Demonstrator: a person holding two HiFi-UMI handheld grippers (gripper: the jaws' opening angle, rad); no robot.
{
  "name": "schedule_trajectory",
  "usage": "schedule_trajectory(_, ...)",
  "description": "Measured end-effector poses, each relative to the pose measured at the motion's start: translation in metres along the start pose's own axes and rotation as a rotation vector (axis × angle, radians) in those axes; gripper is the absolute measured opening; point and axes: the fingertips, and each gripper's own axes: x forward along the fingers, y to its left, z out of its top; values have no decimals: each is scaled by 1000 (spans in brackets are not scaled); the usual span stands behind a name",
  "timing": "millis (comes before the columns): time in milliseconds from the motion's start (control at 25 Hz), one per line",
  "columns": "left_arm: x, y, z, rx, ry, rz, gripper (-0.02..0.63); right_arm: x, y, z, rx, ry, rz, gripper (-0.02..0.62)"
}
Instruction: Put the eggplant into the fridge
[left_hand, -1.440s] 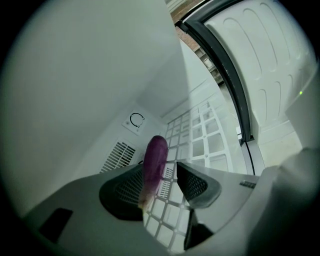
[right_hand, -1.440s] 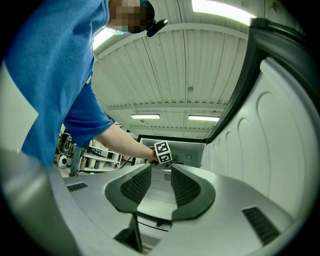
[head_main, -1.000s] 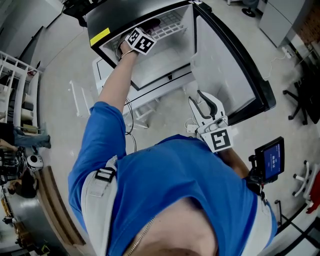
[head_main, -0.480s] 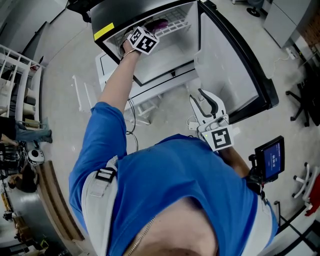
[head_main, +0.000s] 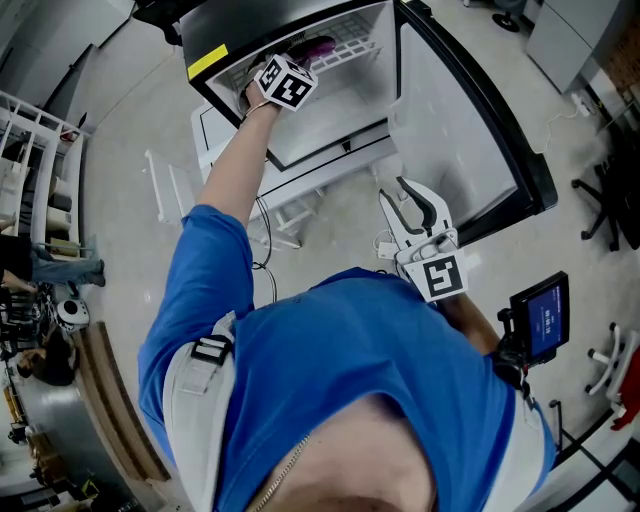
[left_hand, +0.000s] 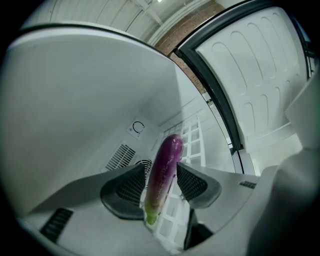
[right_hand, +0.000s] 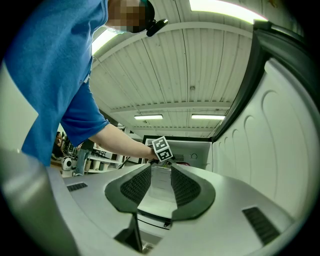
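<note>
the task looked most of the way through. the fridge stood with its door swung wide. the left gripper reached into the upper compartment, its fingers closed on the eggplant. in the left gripper view the purple body stood tilted between the two ribbed pads, with the green stem end toward the camera and the rounded tip pointing at the back wall. the white wire shelf lay just beyond and below it. whether the eggplant touched that shelf could not be told from any view.

the right gripper hung outside the fridge, low beside the open door, its fingers moderately apart with nothing between them. it seemed to have no part in this step.

what appeared done: the door was open and the eggplant was in past the opening. what appeared left: setting it down on the wire shelf, parting the fingers, drawing the left gripper out, and probably shutting the door, for which the free right gripper was well placed.
</note>
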Motion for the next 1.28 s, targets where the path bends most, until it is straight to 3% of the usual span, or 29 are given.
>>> schedule_trajectory(400,-20,0,9,-56,-74,3,198,0,8,2,-2,7,16,127)
schedule_trajectory(600,-36,2,17,-150,-156,-3,198,2,10,2,-1,4,27,129)
schedule_trajectory(800,-69,0,28,-318,-289,-48,198,3,16,4,5,4,42,129)
schedule_trajectory(1280,-151,0,32,-883,-660,-293,197,10,33,5,18,9,93,127)
